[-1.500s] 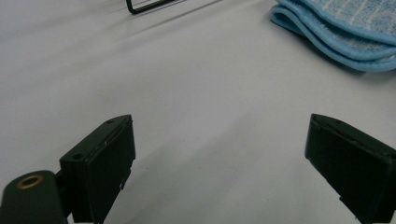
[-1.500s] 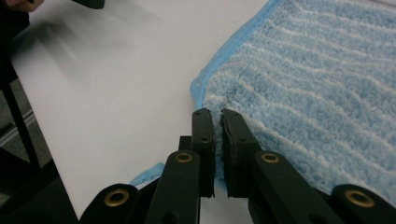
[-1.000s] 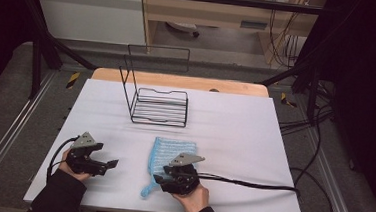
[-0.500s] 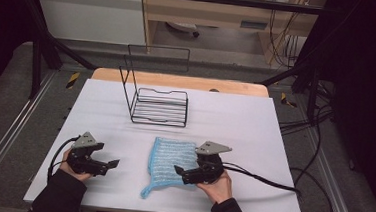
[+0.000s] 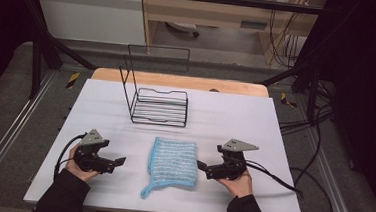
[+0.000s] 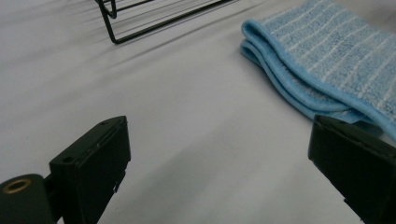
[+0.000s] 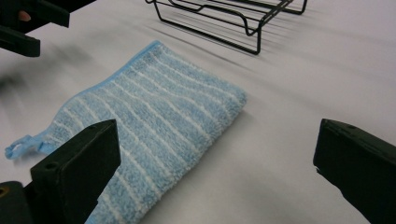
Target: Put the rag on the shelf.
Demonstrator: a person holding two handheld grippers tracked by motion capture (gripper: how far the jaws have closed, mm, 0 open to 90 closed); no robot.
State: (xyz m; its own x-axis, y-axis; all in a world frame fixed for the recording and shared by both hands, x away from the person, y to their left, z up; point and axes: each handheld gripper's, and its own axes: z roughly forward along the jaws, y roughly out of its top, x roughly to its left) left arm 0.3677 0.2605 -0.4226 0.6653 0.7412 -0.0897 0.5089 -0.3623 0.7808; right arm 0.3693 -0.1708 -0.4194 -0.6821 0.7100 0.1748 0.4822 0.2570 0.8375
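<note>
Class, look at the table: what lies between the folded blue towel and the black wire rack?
Nothing. In the high view, only bare white table surface separates the blue towel from the wire rack; the right gripper view shows the same bare gap.

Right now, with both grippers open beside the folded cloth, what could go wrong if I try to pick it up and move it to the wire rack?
1. The folded blue cloth lies in loose layers, so a pinch on one edge may catch only the top layer and unfold it.
2. Its hanging loop trails off one corner and could drag or snag.
3. The wire rack looks light; a bump from the right gripper or left gripper might shove it.
</note>
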